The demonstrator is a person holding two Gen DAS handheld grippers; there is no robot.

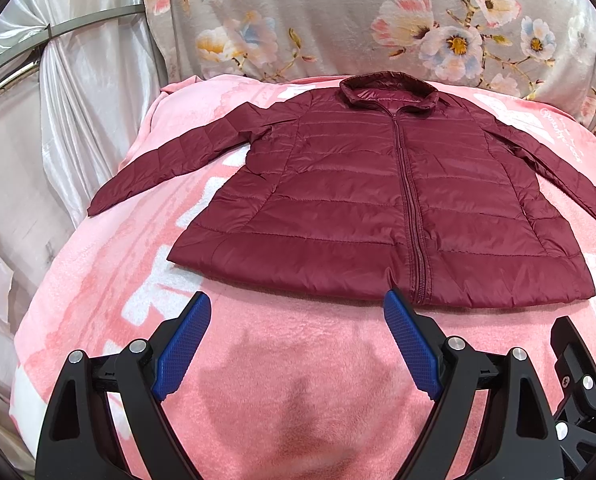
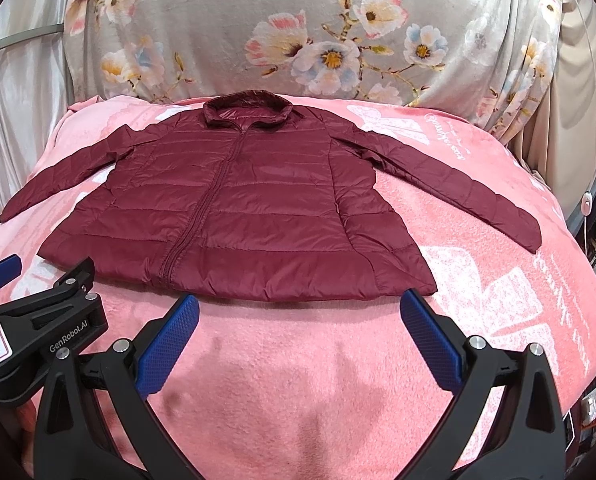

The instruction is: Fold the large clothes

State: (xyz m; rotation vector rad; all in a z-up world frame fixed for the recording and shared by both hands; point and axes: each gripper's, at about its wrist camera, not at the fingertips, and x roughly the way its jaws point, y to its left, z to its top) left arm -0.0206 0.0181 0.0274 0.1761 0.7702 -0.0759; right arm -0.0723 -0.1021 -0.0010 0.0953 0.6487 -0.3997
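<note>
A maroon quilted jacket [image 1: 349, 200] lies flat and zipped on a pink blanket [image 1: 298, 360], collar away from me, both sleeves spread out. It also shows in the right wrist view [image 2: 238, 208]. My left gripper [image 1: 298, 300] is open and empty, held just short of the jacket's hem, left of the zipper. My right gripper [image 2: 299, 300] is open and empty, just short of the hem's right half. The left gripper's body [image 2: 38, 328] shows at the left of the right wrist view.
The pink blanket [image 2: 298, 380] covers a bed. A grey floral cloth [image 1: 377, 20] hangs behind the jacket. Shiny white curtains [image 1: 78, 100] hang at the left. A white cord with a switch [image 2: 586, 200] hangs at the right bed edge.
</note>
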